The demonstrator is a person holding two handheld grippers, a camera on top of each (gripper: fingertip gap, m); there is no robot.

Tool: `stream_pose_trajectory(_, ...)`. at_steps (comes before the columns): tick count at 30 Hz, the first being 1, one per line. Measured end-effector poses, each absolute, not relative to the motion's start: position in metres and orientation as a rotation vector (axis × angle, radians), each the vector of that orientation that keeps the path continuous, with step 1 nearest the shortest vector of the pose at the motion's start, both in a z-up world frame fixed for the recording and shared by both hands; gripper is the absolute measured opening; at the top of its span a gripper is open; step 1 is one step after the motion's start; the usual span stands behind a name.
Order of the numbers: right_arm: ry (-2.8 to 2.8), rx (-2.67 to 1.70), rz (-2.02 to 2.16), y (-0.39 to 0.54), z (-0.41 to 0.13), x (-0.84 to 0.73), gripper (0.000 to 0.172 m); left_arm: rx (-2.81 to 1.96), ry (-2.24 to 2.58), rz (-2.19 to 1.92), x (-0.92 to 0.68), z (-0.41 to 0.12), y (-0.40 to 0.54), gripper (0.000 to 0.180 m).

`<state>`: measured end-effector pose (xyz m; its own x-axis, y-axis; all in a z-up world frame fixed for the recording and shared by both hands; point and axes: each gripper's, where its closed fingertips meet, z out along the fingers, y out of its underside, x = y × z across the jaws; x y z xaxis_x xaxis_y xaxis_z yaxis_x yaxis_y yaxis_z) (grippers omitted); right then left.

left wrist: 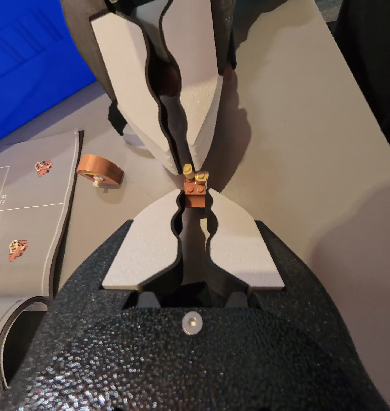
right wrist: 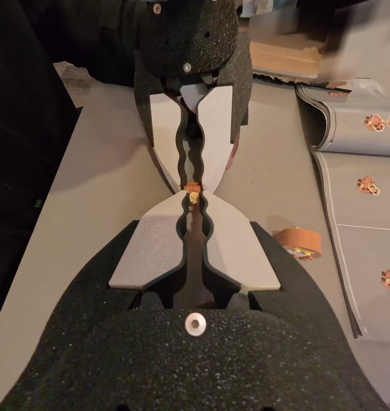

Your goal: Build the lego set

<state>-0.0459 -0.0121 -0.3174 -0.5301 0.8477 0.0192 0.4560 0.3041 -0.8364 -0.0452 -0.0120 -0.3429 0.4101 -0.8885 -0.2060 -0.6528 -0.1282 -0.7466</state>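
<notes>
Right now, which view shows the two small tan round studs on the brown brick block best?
The left wrist view: both tan round studs stand clear atop the brown brick block. The right wrist view shows only one stud, wedged between the fingertips, with little of the block.

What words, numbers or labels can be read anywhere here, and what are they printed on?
Instruction booklet: one short printed number beside a white-outlined box on the open page; I do not quote writing.
Same booklet, far page in the right wrist view: faint marks, too blurred to read.
Brown brick, round brown piece, left tongs, right tongs: no writing visible.
</notes>
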Motion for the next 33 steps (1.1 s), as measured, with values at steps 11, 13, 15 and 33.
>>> stream_pose_trajectory(11,-2.116,-1.18,1.161,-0.0135,-0.319,-0.0458,0.008,-1.858,1.325,-0.384,-0.0444,-0.3441,-0.0125,0.017)
stream_pose_trajectory(13,-2.118,-1.179,1.169,-0.0145,-0.3187,-0.0452,0.009,-1.858,1.321,-0.386,-0.0447,-0.3438,-0.0122,0.017)
stream_pose_trajectory(15,-2.121,-1.174,1.164,-0.0155,-0.3189,-0.0451,0.011,-1.858,1.319,-0.387,-0.0447,-0.3436,-0.0121,0.017)
stream_pose_trajectory(33,-2.084,-1.003,1.076,-0.0079,-0.3107,-0.0457,0.019,-1.848,1.277,-0.451,-0.0459,-0.3369,-0.012,0.017)
